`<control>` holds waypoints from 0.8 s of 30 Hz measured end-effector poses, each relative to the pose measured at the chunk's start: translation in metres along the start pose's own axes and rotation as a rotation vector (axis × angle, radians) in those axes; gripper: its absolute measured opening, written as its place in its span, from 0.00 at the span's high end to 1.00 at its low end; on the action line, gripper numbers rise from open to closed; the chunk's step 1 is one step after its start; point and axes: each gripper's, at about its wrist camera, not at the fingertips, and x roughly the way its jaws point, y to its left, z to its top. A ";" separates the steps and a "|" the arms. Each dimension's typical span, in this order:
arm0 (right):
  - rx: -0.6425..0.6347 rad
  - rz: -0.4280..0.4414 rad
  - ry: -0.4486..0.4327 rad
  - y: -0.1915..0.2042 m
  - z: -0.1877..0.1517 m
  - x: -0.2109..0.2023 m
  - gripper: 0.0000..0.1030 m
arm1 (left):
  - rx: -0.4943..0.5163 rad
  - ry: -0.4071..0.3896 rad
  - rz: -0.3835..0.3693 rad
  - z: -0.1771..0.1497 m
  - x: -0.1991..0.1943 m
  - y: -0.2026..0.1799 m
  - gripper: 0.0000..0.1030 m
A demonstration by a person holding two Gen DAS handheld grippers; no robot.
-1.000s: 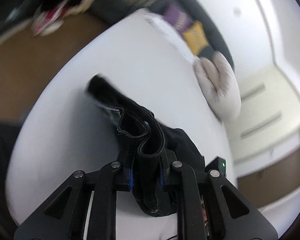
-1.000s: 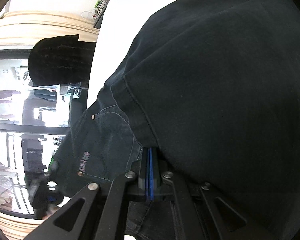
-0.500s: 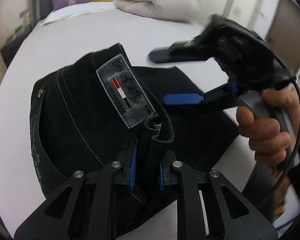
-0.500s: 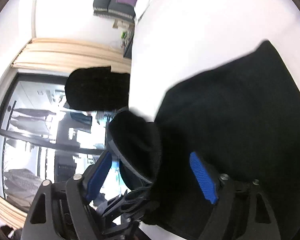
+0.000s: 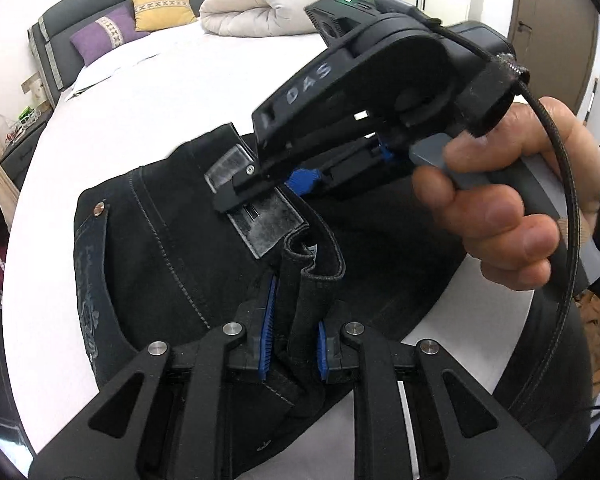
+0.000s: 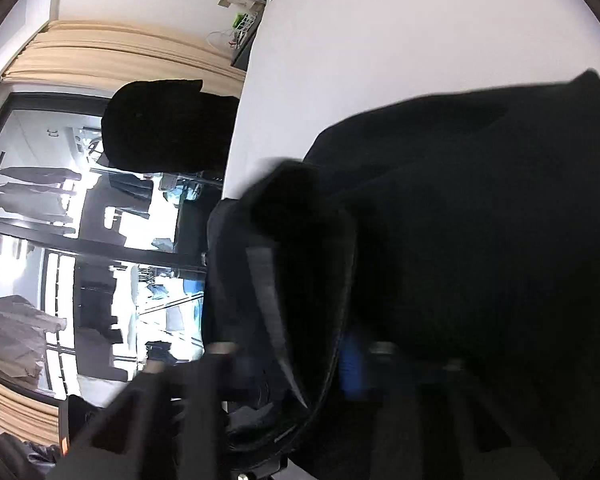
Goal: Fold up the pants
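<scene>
Black jeans (image 5: 172, 264) lie bunched on the white bed (image 5: 160, 92), waistband and grey brand patch (image 5: 266, 220) facing up. My left gripper (image 5: 294, 350) is shut on a bunched fold of the waistband. My right gripper (image 5: 268, 184), held in a hand, reaches in from the right with its jaws apart over the patch. In the blurred right wrist view the jeans (image 6: 480, 240) fill the right side and my right gripper (image 6: 292, 364) has its blue pads spread around dark cloth.
A rolled white duvet (image 5: 260, 4), a yellow pillow (image 5: 160, 8) and a purple pillow (image 5: 104, 36) lie at the head of the bed. A nightstand (image 5: 20, 148) stands left. A window and curtains (image 6: 100, 60) show in the right wrist view.
My right gripper let go of the jeans, opened and moved over the waistband patch near my left gripper. The left gripper kept its hold while the jeans settled on the bed.
</scene>
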 end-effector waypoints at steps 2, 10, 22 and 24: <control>-0.017 -0.023 -0.017 0.003 -0.001 -0.005 0.83 | 0.006 0.002 -0.007 0.002 -0.001 -0.008 0.85; -0.045 -0.094 -0.047 -0.008 0.017 -0.058 0.84 | 0.058 -0.033 -0.074 0.059 0.014 -0.047 0.85; 0.009 -0.142 -0.025 -0.066 0.021 -0.092 0.84 | 0.102 0.021 -0.121 0.098 0.069 -0.108 0.85; 0.016 -0.135 -0.029 -0.069 0.020 -0.092 0.85 | 0.105 0.025 -0.120 0.108 0.071 -0.105 0.85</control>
